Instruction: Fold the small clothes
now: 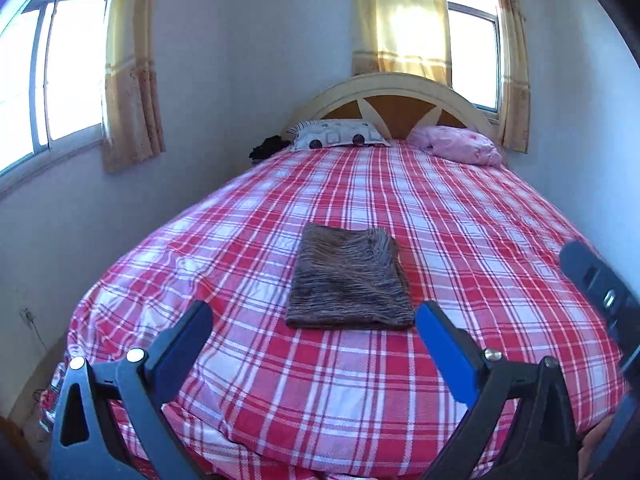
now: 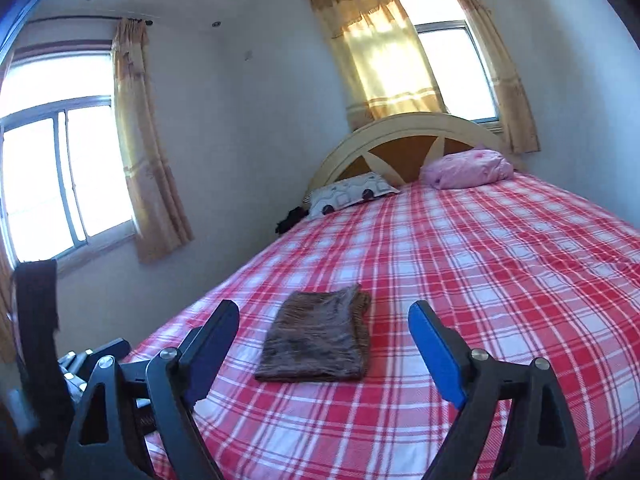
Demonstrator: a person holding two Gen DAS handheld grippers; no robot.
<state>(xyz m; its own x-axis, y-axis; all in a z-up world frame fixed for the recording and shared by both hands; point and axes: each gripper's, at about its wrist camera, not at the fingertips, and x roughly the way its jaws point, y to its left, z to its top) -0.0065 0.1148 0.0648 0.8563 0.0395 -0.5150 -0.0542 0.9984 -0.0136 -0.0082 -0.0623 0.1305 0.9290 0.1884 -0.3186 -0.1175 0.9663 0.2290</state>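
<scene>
Seen from the left wrist camera, the left gripper (image 1: 314,318) hangs above the near end of a bed (image 1: 500,240) covered in a red-and-white checked spread, its two fingers spread wide and gripping nothing. Between and just beyond the fingertips lies a folded brown cloth (image 1: 349,280), flat on the spread and touched by neither finger. Part of the right gripper (image 1: 600,292) shows at the right edge, clear of the cloth. Two pillows (image 1: 340,135) rest against the arched headboard (image 1: 394,92), with curtained windows behind. From the right wrist camera, the right gripper (image 2: 324,318) is likewise wide open and holding nothing, poised over the bed's (image 2: 500,264) near corner. The brown cloth (image 2: 316,336) sits between its fingers in the frame, lying squarely on the spread, apart from both. The headboard (image 2: 404,128) and pillows (image 2: 468,168) stand at the far end.
</scene>
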